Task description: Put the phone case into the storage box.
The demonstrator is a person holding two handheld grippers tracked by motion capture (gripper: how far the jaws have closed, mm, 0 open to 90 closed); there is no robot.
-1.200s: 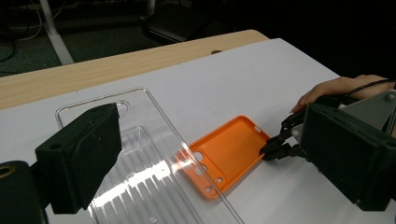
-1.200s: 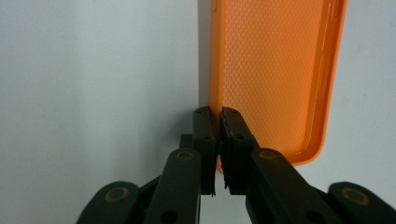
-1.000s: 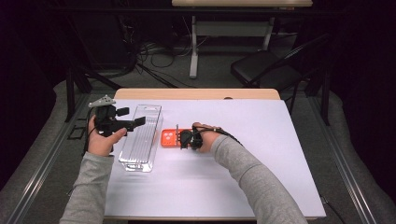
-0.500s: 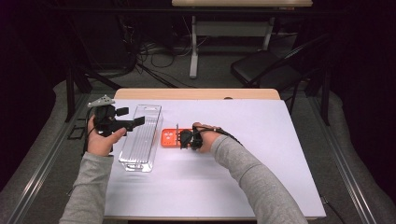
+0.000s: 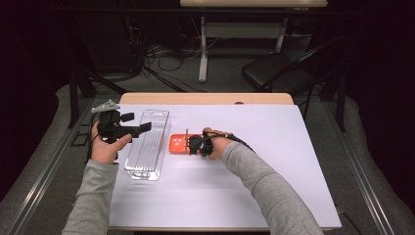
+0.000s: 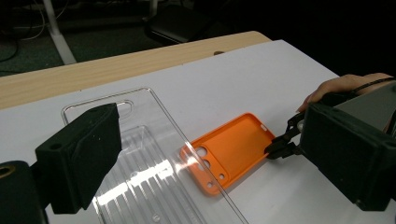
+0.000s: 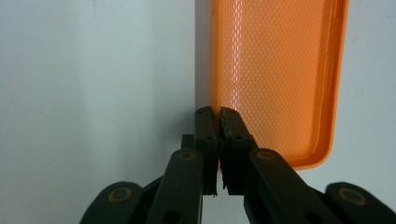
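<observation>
1. The bench (image 5: 293, 161) carries a clear plastic tray (image 5: 148, 147) at my left and the orange phone case (image 5: 180, 144) just right of it, near the middle.
2. The tray's long axis runs away from me; the case lies flat, hollow side up, across that line, camera holes toward the tray.
3. My left tongs (image 5: 139, 129) hang wide open over the tray, holding nothing.
4. My right tongs (image 7: 219, 116) are pinched shut on the case's side wall, near the end away from the holes.
5. The bite looks thin, I think, so I should lift slowly and level, keeping the rim from slipping free.
</observation>
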